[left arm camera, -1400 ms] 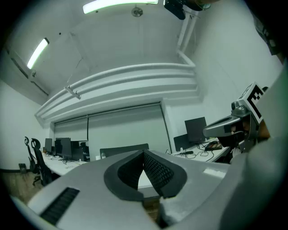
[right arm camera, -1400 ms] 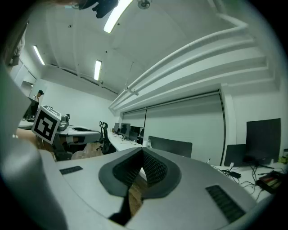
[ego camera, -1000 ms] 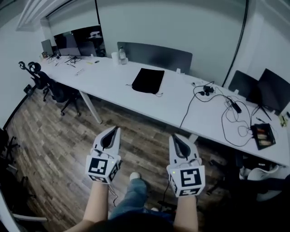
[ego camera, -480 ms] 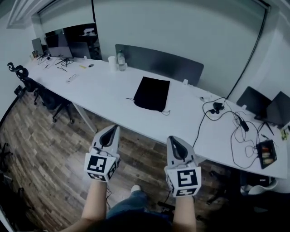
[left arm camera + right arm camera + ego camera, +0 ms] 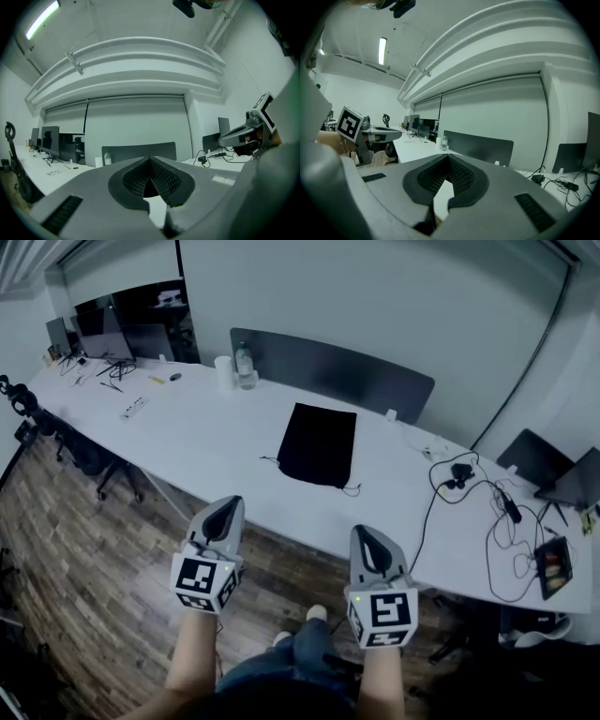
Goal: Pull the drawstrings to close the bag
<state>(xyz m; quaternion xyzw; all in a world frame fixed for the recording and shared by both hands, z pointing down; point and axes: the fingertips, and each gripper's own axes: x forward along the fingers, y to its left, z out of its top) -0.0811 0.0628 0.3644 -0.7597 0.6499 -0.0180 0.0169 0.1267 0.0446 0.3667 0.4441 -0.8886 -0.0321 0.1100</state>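
1. Floor (image 5: 84,549): wood planks, below you and the bench's near edge.
2. Bench (image 5: 234,442): long, white, running from far left to near right ahead of you.
3. Partition (image 5: 328,371): dark grey panel standing along the bench's far edge.
4. Bag (image 5: 320,443): black, lying flat mid-bench in front of the partition, well apart from both your grippers.
5. Your left gripper (image 5: 228,507): jaws pressed together, nothing between them, held over the floor short of the bench.
6. Your right gripper (image 5: 366,535): jaws likewise pressed together and empty, level with the left, at the bench's near edge.
7. Cables (image 5: 469,493): black tangle on the bench, right of the bag.
8. Bottle (image 5: 245,367): upright at the partition's left end.
9. Drawstrings (image 5: 270,460): thin cords trailing from the bag's near corners.
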